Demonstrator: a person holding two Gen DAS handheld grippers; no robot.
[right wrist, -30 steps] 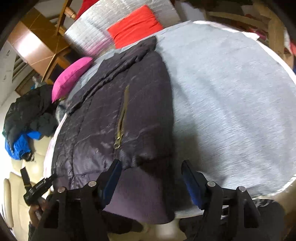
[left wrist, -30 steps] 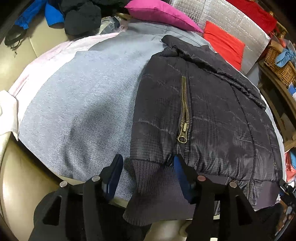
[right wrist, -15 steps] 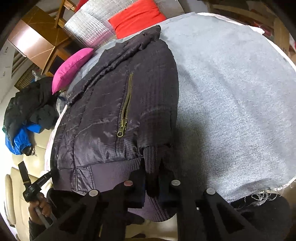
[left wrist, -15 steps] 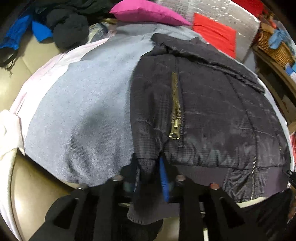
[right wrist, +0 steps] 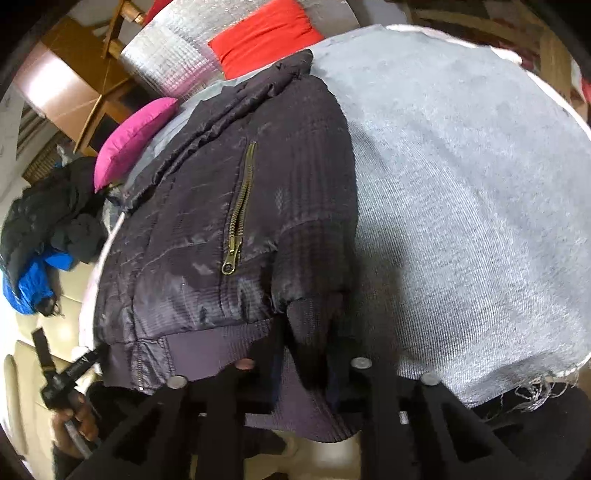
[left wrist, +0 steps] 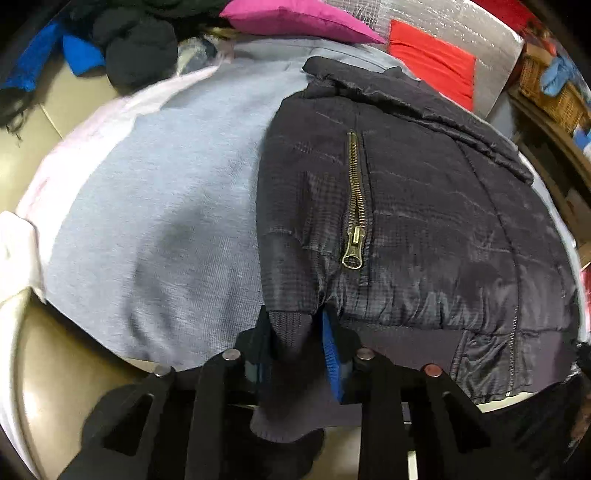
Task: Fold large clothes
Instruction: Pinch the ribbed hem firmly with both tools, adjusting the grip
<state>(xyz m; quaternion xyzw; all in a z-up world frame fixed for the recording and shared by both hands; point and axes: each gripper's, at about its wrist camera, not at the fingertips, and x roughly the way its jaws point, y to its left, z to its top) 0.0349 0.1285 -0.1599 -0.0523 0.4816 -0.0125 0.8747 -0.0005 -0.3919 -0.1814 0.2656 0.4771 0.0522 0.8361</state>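
Right wrist view alone showing person's hand [right wrist: 79,413] at lower left. Dark jacket [left wrist: 406,206] lying flat on grey cloth [left wrist: 155,221], collar pointing away, long axis hem-to-collar. Left gripper [left wrist: 295,332], jaws just closing, pinching left cuff [left wrist: 288,325]; right gripper [right wrist: 310,354] clamping right cuff [right wrist: 310,325].

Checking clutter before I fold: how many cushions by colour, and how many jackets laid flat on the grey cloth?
Pink cushion: 1
Red cushion: 1
Jacket on grey cloth: 1
Total: 3
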